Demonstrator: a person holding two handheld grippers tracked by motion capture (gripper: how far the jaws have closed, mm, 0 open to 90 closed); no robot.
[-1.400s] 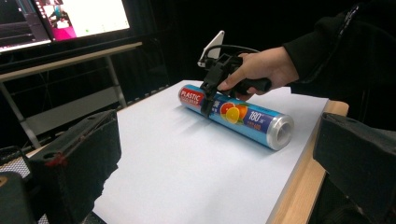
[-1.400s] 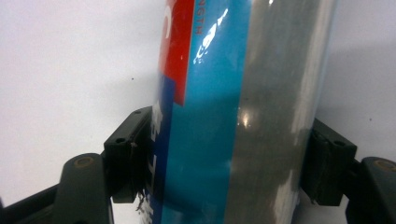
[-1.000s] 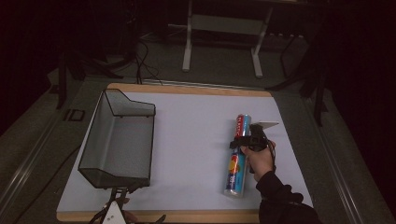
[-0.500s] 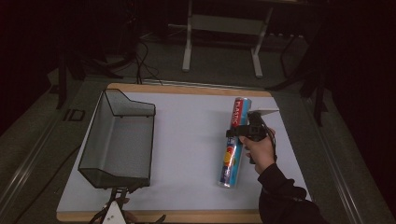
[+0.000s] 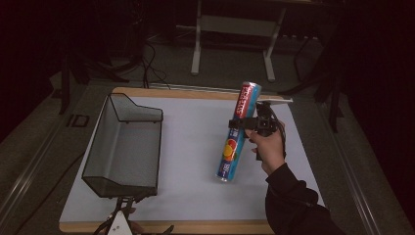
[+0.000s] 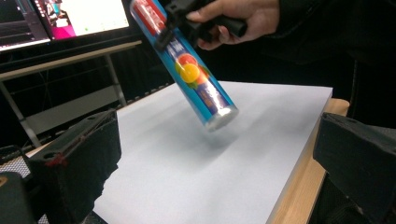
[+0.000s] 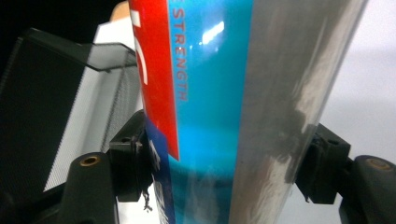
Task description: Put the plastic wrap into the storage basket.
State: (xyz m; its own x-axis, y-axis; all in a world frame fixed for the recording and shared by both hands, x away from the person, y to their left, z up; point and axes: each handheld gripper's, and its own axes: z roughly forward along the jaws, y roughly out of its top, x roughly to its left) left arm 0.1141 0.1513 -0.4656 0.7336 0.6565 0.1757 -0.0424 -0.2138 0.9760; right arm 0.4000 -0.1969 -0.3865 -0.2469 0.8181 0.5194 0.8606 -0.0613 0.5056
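Black-jawed right tool [image 5: 243, 123]: clamped across the middle of a long blue and red tube [image 5: 238, 132], one jaw on each side, as the right gripper view confirms with both pads pressed against the tube [image 7: 210, 93] wall. Held by the person's right hand [image 5: 268, 144] on the handle.

Tube: printed with fruit, red band toward the upper end, silver cap at the lower end. Tilted, upper end toward the far edge, lower end toward the person. In the left gripper view the tube [image 6: 191, 70] hangs clear above the surface, a soft shadow beneath its cap.

Left tool [image 5: 120, 226]: at the near edge of the surface, just in front of the basket. Its own view shows both jaws set wide apart with nothing between them.

Wire mesh basket [image 5: 105, 147]: black, empty, on the left half of the surface, well apart from the tube.

Surface [image 5: 191, 147]: pale sheet over a wooden board.
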